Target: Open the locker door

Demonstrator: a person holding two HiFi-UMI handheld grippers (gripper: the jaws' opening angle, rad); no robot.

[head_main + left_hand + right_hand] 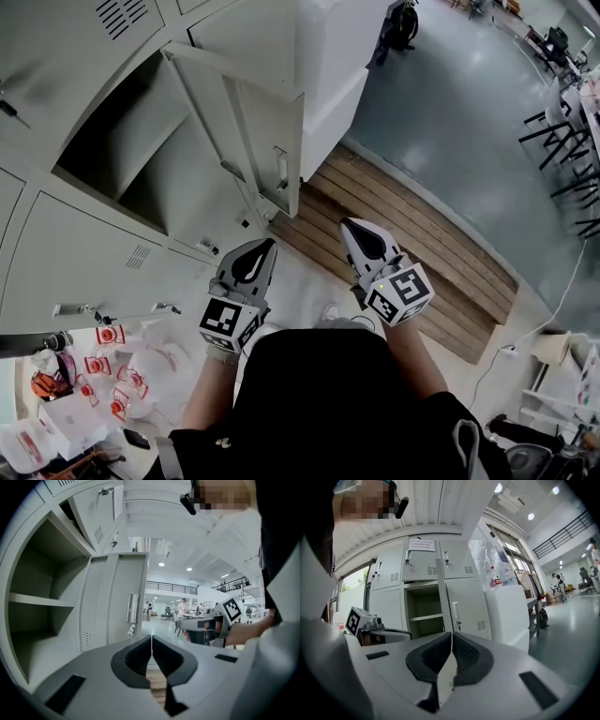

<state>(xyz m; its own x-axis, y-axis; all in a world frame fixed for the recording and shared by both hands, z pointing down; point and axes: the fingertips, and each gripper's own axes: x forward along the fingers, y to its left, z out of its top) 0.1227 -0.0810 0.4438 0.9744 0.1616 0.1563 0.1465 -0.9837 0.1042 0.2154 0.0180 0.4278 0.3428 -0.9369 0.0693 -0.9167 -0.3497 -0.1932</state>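
Locker door (267, 141) stands wide open, swung out from its compartment (131, 159) toward the person. The lower corner of the door is near a wooden platform (422, 262) on the floor. Inside the compartment one shelf (42, 601) is visible, and I see nothing on it. The left gripper (262, 251) is in front of the person's body, below the door and apart from it. Its jaws are pressed together with nothing between them. The right gripper (354, 234) is beside it, over the wooden platform, also not touching the door. Its jaws are together too, and they hold nothing. The lockers around the open one are closed. At the lower left, some white plastic bags with red print (141, 366) lie on the floor.
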